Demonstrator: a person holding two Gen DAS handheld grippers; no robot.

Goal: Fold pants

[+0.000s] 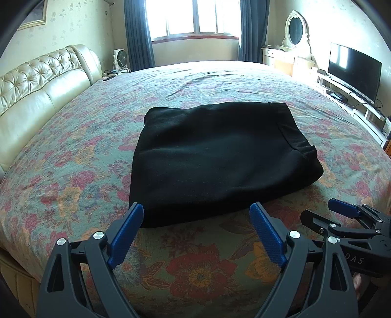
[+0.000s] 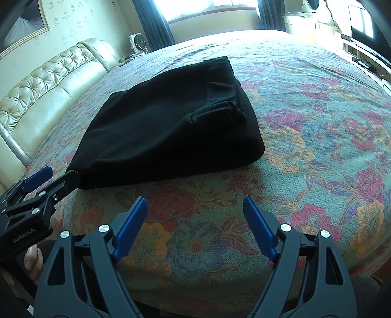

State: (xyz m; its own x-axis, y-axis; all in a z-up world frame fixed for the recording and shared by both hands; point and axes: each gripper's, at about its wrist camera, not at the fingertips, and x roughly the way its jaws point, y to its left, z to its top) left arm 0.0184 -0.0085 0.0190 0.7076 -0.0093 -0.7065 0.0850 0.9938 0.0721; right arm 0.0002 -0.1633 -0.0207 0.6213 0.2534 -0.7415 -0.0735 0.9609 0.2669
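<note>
The black pants (image 1: 217, 159) lie folded into a compact rectangle on the floral bedspread (image 1: 73, 156); they also show in the right wrist view (image 2: 171, 127), with the waistband and a pocket on the right side. My left gripper (image 1: 196, 215) is open and empty, just short of the pants' near edge. My right gripper (image 2: 195, 210) is open and empty over the bedspread (image 2: 317, 122), to the right of the pants' near edge. Each gripper shows in the other's view: the right one (image 1: 342, 215) and the left one (image 2: 46, 181).
A cream tufted headboard (image 1: 41, 80) runs along the left. A window with dark curtains (image 1: 195, 17) is at the far end. A TV (image 1: 354, 68) on a low stand and a vanity mirror (image 1: 295, 29) are at the right. The bed's near edge is just below the grippers.
</note>
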